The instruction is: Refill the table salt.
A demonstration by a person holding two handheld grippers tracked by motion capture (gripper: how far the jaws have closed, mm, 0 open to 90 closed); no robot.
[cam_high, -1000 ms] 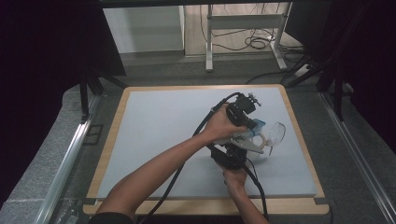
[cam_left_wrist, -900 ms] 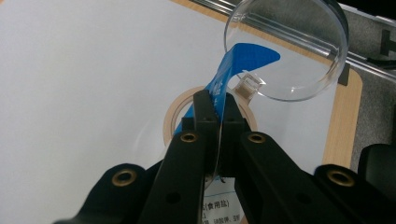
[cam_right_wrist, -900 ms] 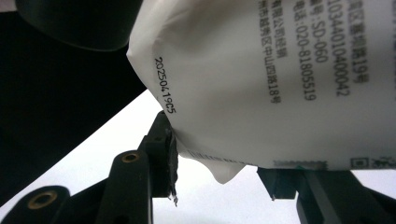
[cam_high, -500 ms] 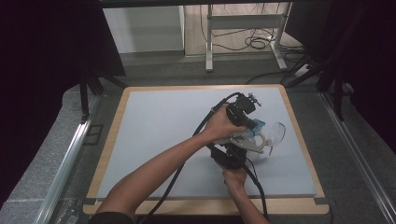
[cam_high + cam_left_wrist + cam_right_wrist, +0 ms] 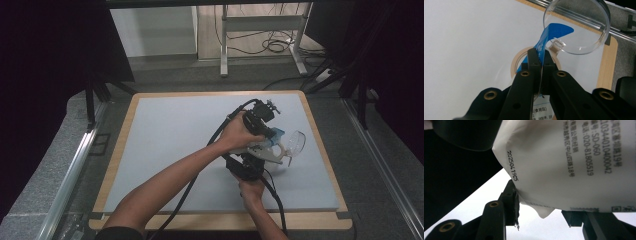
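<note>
A: What has the left gripper point(image 5: 539, 56) got?

B: Its jaws are pressed together on the blue top edge of the bag point(image 5: 548, 37). In the left gripper view the blue strip rises from between the black tips and curls up toward the clear dish point(image 5: 576, 27).

A: And the right gripper point(image 5: 541, 217)?

B: Its jaws stand partly apart with the white lower end of the bag between them. The left finger point(image 5: 510, 202) touches the bag's printed edge; whether the other finger presses on it I cannot tell, as the bag covers the tip.

A: Where is the bag on the table point(image 5: 165, 135)?

B: In the high view the bag point(image 5: 265, 147) is lifted off the mat at its right side, between the two hands. The left hand point(image 5: 240, 132) is above it, the right hand point(image 5: 250, 187) below, nearer the front edge. The dish point(image 5: 296, 142) is just beside it on the right.

A: Anything under it?

B: A tape ring point(image 5: 520, 60) lies flat on the mat, behind the left jaws.
</note>
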